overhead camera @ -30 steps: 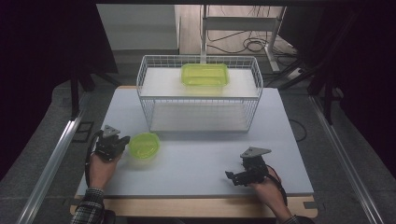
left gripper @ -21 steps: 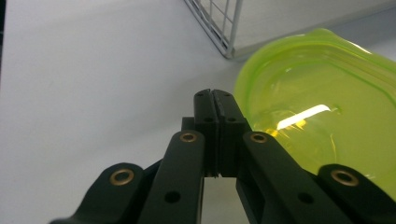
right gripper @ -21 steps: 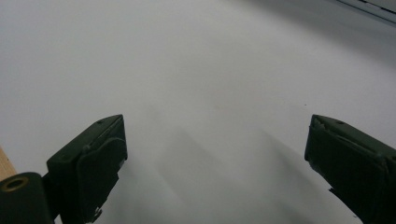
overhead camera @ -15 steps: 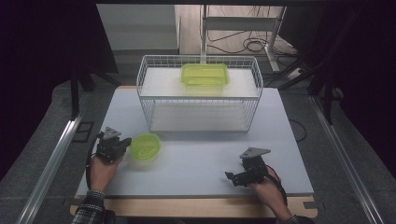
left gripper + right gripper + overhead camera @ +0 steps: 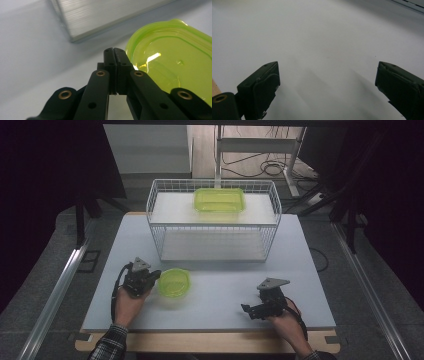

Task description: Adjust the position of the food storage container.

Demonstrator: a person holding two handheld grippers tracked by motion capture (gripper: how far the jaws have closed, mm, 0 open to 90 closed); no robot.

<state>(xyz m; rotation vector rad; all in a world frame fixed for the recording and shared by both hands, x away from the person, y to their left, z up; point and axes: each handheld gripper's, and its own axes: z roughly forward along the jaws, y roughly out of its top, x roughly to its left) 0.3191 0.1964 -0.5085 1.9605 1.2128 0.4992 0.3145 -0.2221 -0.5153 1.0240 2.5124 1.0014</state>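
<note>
A round translucent green lid (image 5: 174, 282) lies on the white table (image 5: 220, 292) at the front left. My left gripper (image 5: 156, 275) is held right at its left edge, jaws shut with nothing between them. In the left gripper view the shut left gripper (image 5: 113, 51) stands just left of the green lid's (image 5: 172, 57) rim; I cannot tell whether they touch. My right gripper (image 5: 247, 309) rests at the front right, open, well apart from the lid. In the right gripper view the open right gripper (image 5: 327, 67) spans bare table.
A white wire basket (image 5: 215, 220) stands at the back middle of the table, with a rectangular green container (image 5: 219, 200) on its white upper surface. The basket's ribbed white base board (image 5: 100, 20) runs ahead of the left gripper. A wooden edge (image 5: 210, 342) borders the table's front.
The left gripper and the green lid have both shifted to the right, staying side by side. The right gripper has not moved.
</note>
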